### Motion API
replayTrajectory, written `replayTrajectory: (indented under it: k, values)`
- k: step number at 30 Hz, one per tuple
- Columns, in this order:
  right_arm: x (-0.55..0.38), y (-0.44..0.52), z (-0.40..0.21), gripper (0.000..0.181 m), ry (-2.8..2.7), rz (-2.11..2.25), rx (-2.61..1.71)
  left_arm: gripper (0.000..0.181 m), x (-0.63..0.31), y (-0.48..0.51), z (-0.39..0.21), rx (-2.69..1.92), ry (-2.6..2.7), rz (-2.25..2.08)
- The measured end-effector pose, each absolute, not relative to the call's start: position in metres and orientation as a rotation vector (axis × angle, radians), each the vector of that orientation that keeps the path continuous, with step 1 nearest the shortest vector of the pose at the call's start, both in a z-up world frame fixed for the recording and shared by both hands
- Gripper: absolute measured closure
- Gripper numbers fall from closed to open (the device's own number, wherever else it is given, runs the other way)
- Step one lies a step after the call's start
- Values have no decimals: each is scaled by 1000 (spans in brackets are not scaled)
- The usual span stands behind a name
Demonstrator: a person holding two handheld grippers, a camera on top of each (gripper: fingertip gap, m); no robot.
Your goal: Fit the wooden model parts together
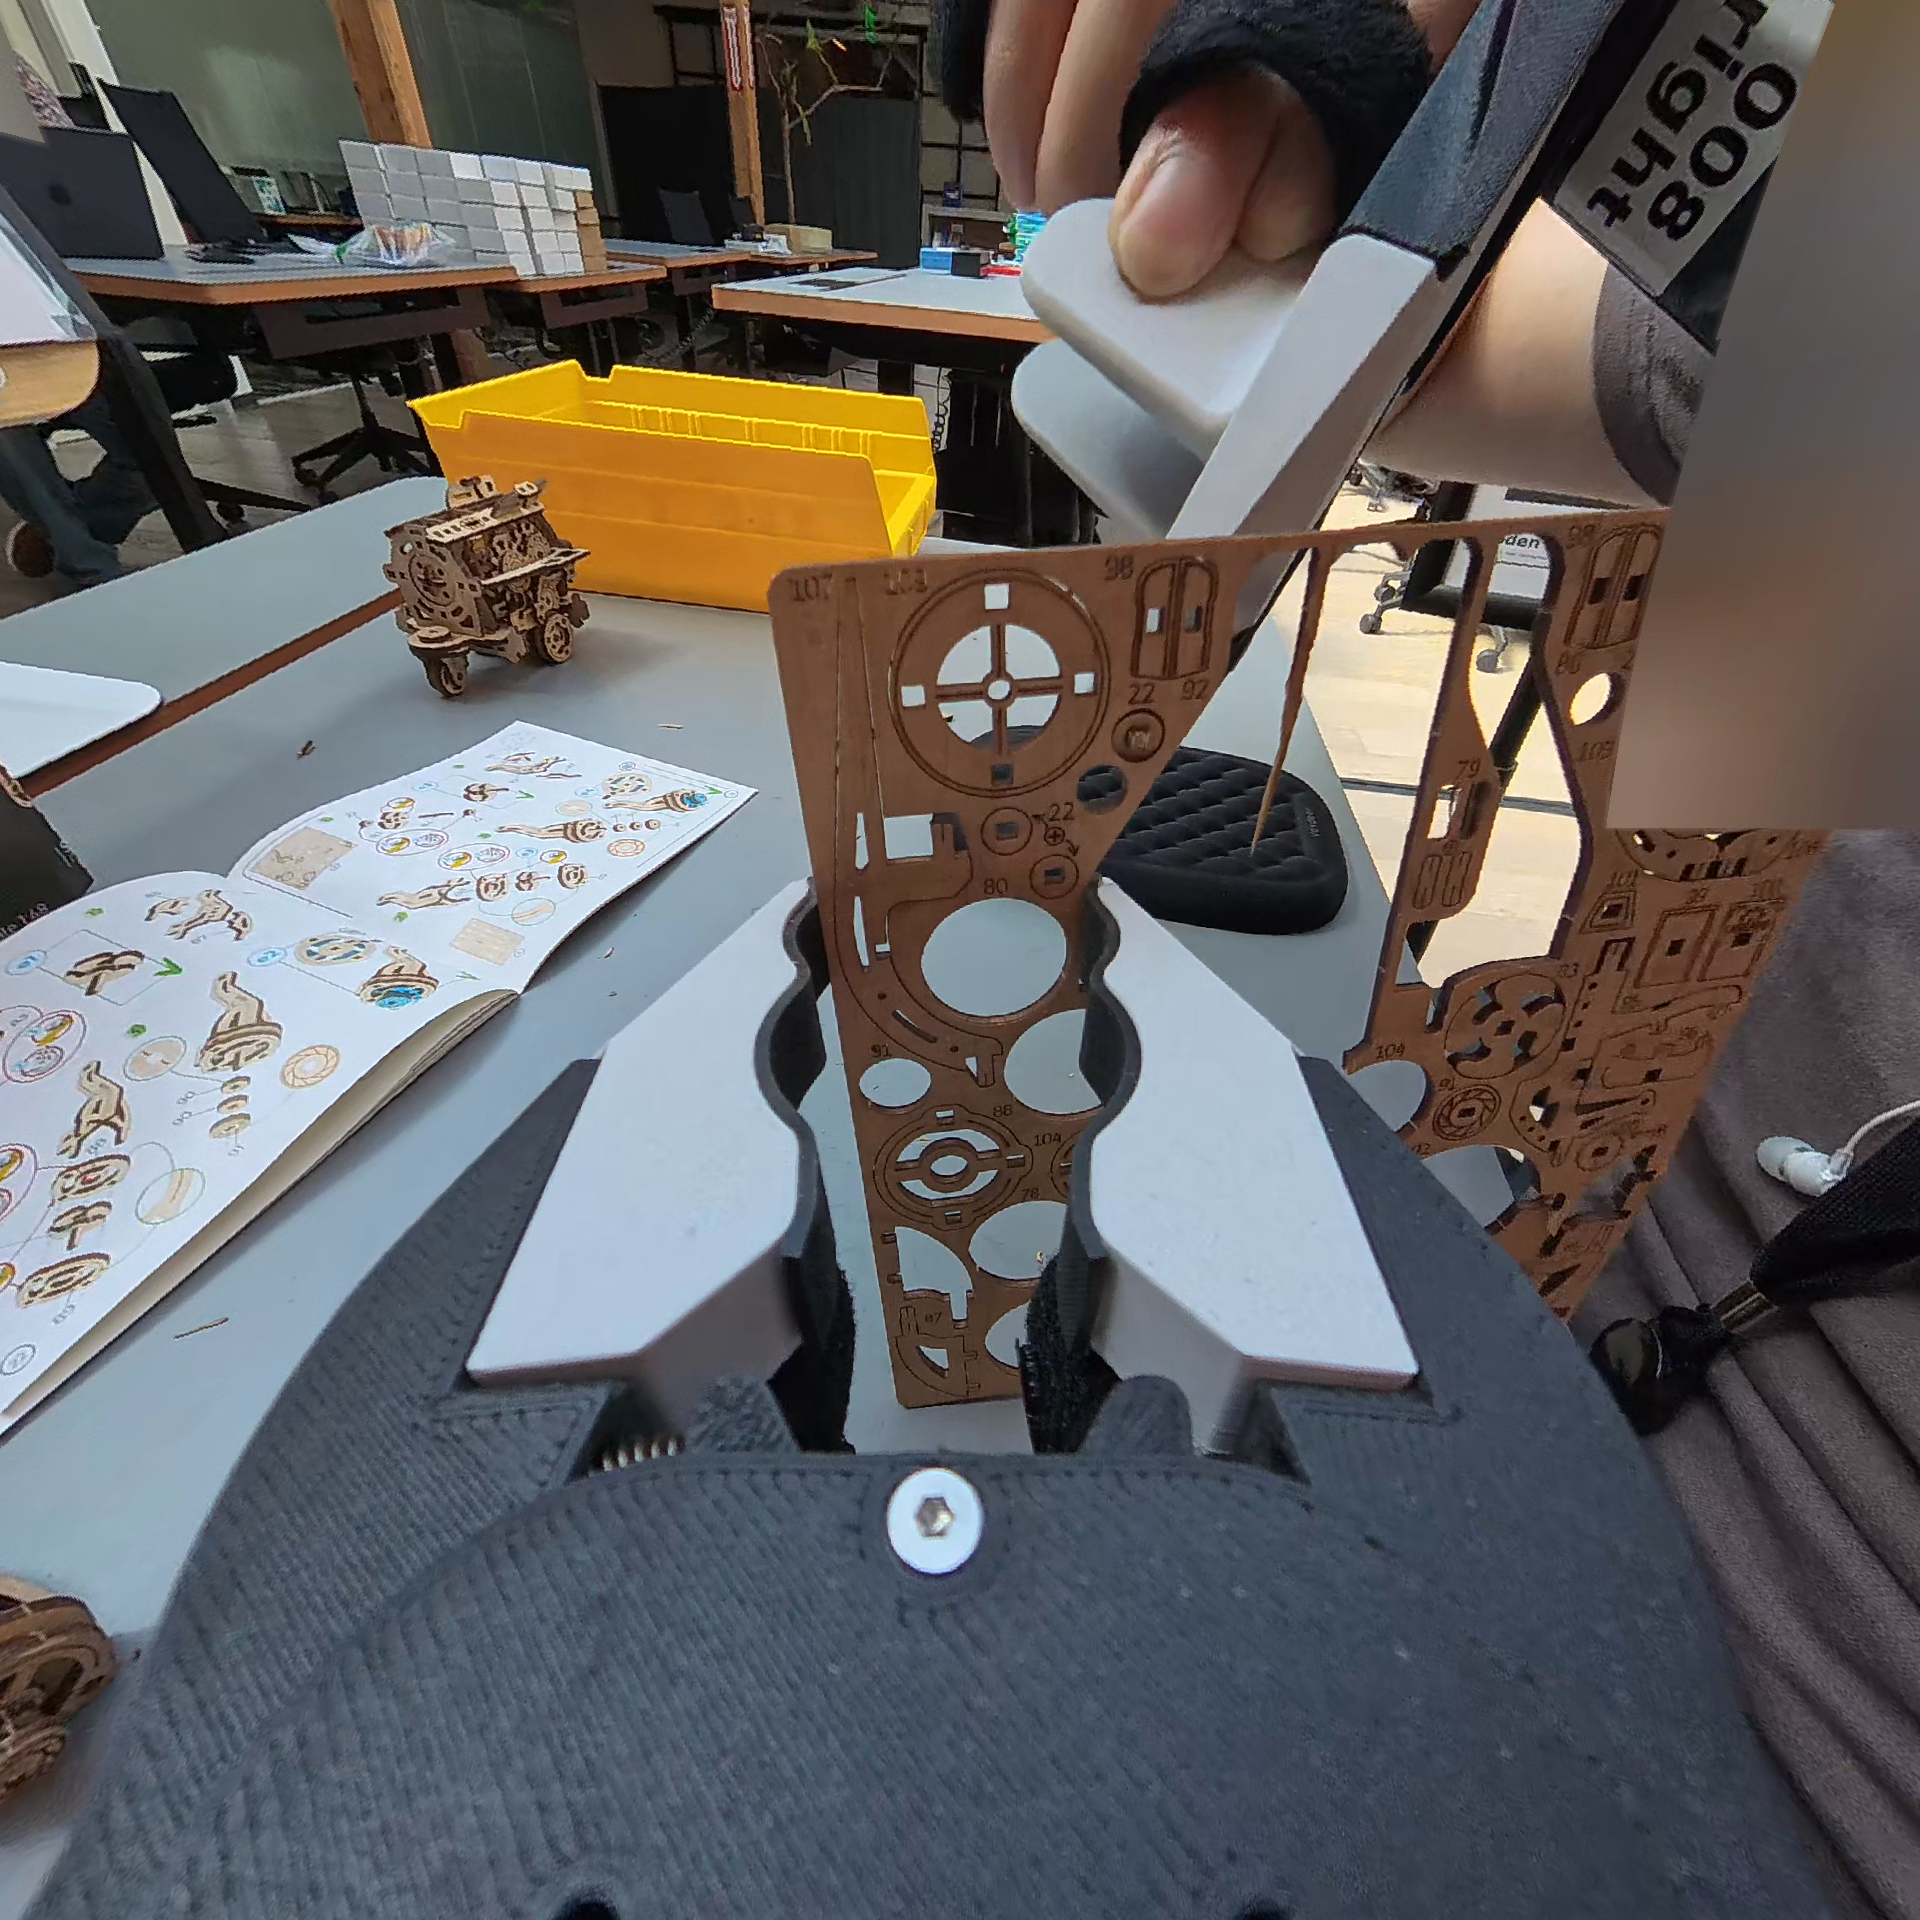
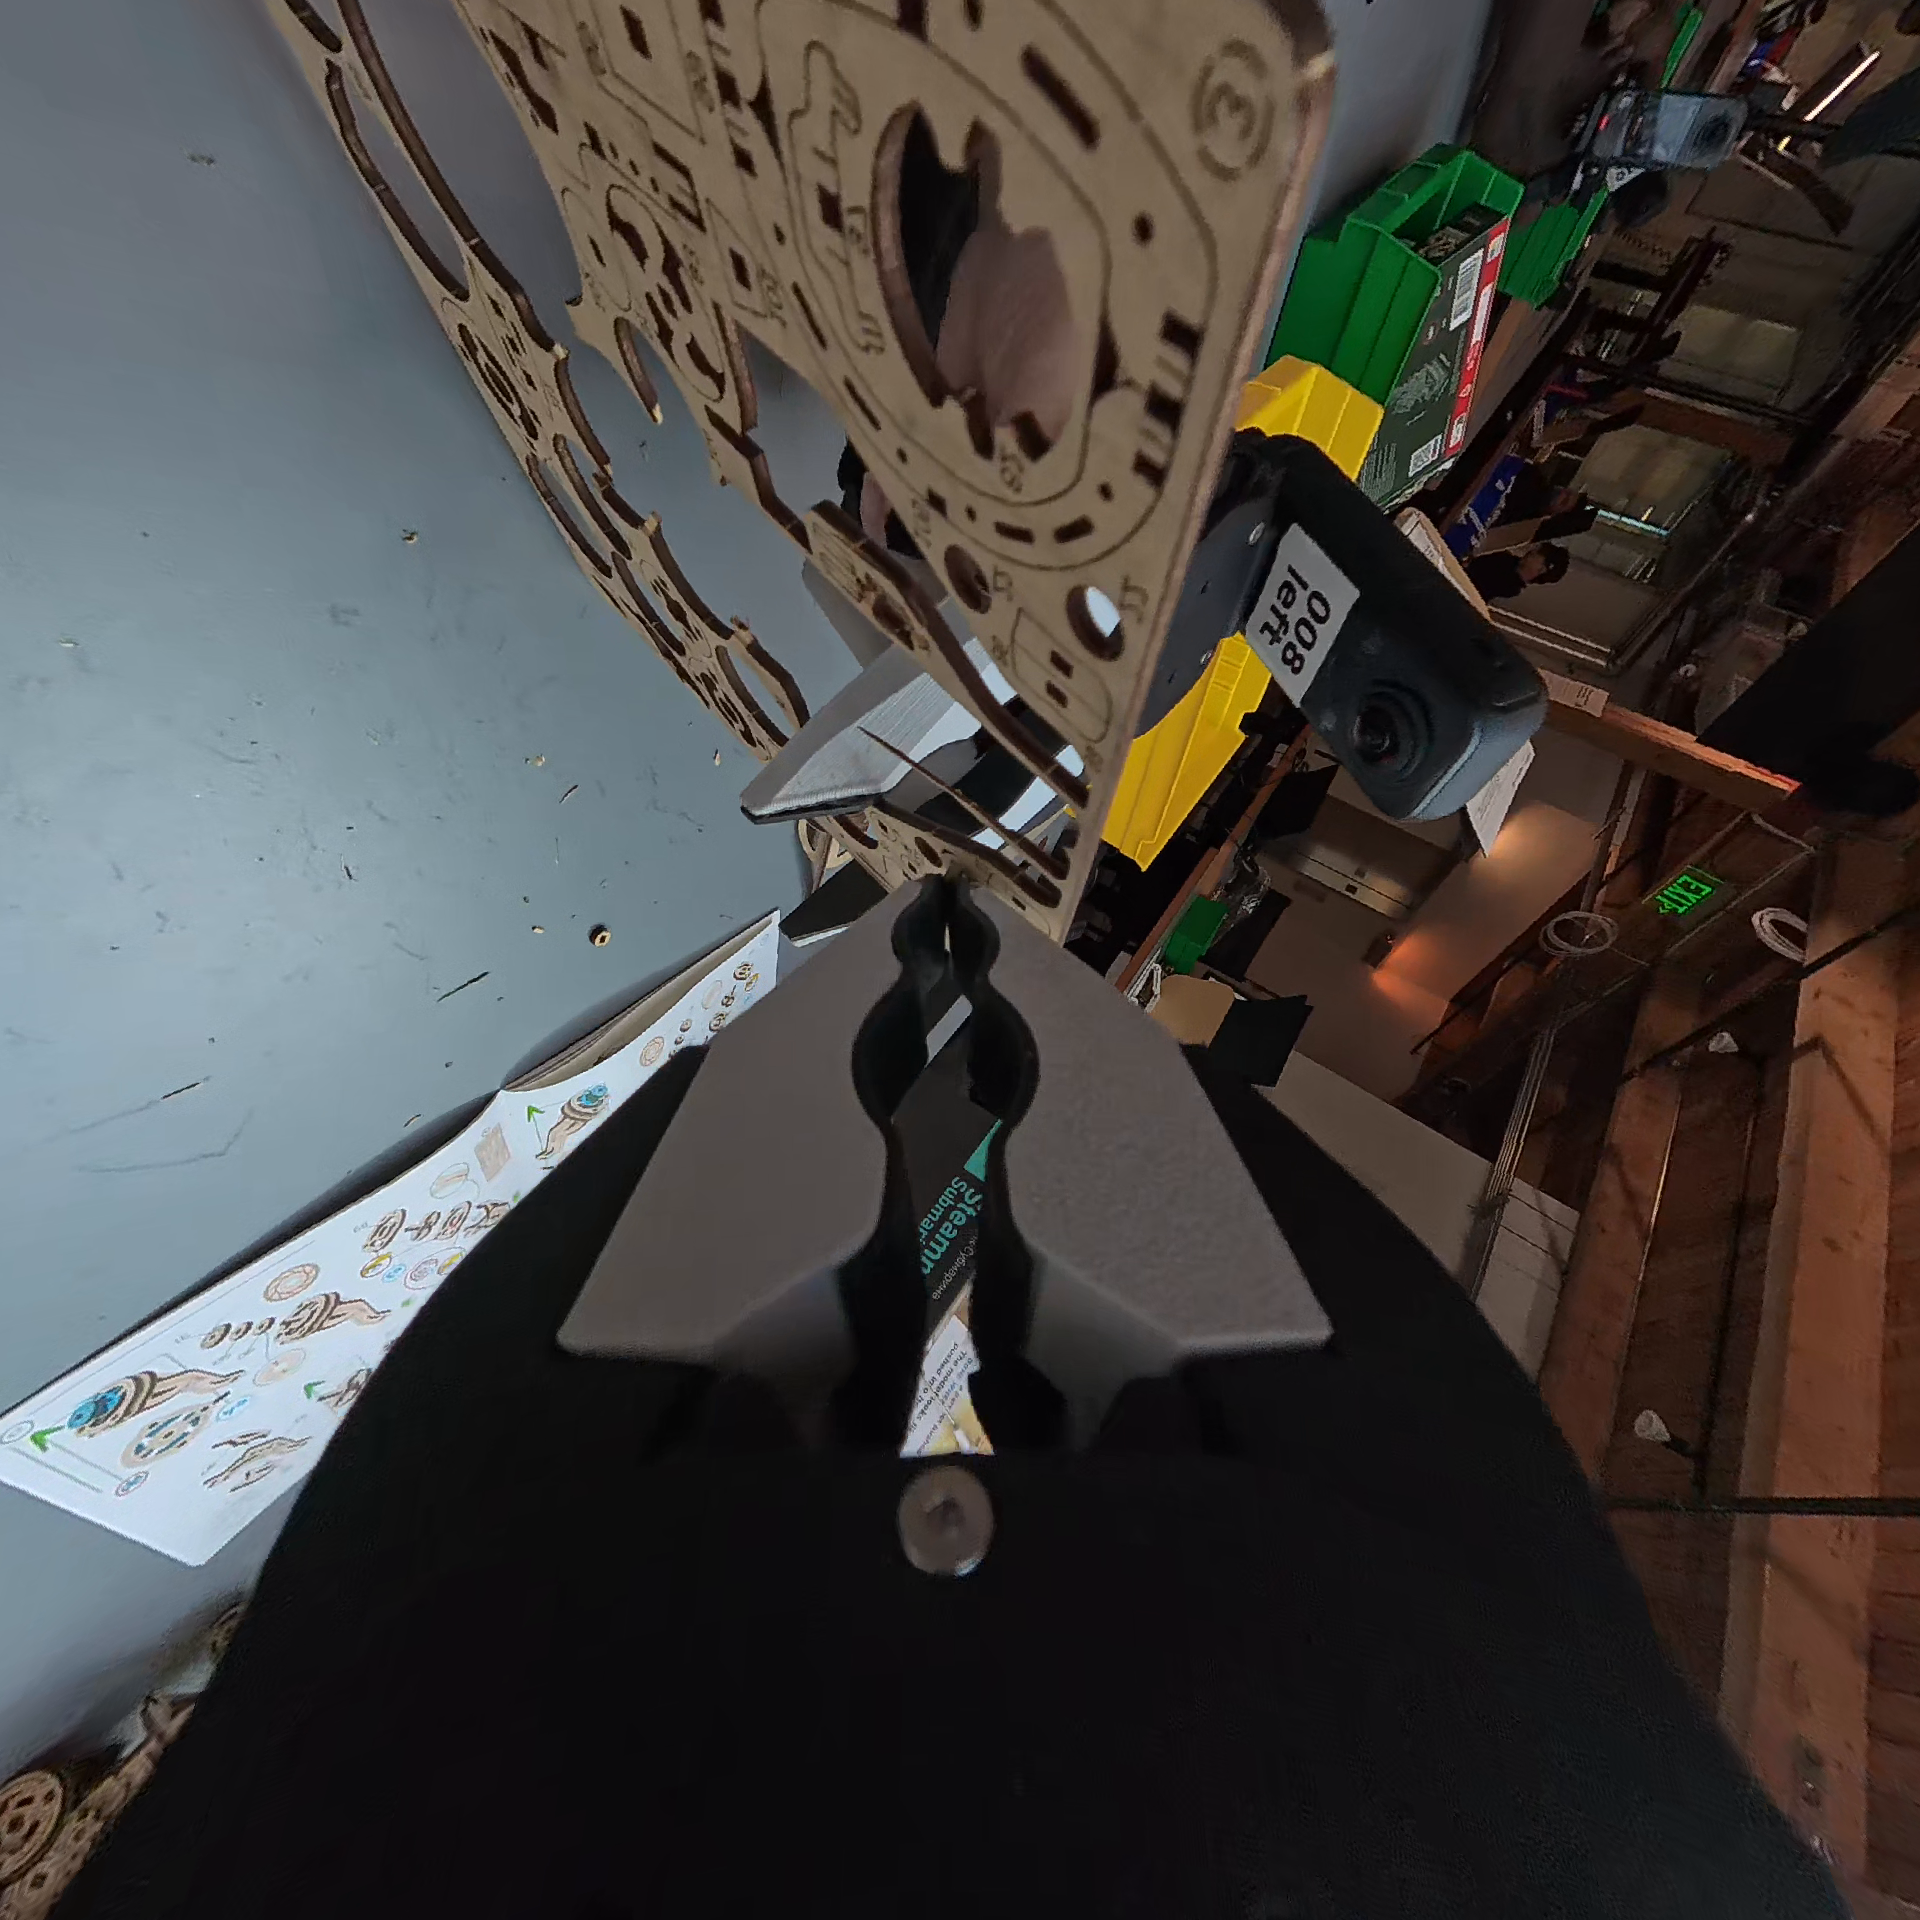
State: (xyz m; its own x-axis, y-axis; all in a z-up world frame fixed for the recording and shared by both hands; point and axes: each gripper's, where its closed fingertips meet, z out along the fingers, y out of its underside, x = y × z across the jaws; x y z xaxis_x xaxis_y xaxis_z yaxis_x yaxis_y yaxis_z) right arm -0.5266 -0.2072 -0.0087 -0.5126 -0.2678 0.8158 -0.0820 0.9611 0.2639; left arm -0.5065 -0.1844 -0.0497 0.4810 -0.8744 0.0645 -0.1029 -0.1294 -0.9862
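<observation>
A laser-cut wooden parts sheet [image 1: 1049,582] stands upright in front of me. My left gripper [image 1: 951,914] is shut on a narrow strip of it, one finger on each side edge. The sheet also fills the top of the right wrist view [image 2: 1226,312]. My right gripper [image 2: 940,899] is shut, its tips against the sheet's edge by several thin wooden sticks [image 2: 966,805]. I cannot tell whether it pinches one. In the left wrist view it [image 1: 1252,613] comes down from the upper right behind the sheet, beside a thin hanging stick [image 1: 1288,707].
On the grey table [image 1: 644,1143] lie an open instruction booklet [image 1: 312,987], a built wooden model [image 1: 483,582], a yellow bin [image 1: 675,478] and a black quilted pad [image 1: 1216,842]. More wooden pieces sit at the near left [image 1: 42,1662]. A printed box [image 2: 951,1216] lies under my right gripper. The gap from one gripper's tips to the other's is roughly 5 centimeters.
</observation>
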Motion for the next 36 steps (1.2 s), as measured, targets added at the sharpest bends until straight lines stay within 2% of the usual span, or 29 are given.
replayTrajectory:
  k: [8,28,36]
  values:
    - [-525,-208,-10,181,-2123,-262,324,134,-506,-184,-50,-1578,881,-821]
    - [-533,-204,-9,177,-1855,74,-132,134,-516,-182,-46,-1554,786,-963]
    - [-535,-201,-10,166,-1789,127,-225,134,-518,-182,-46,-1538,772,-976]
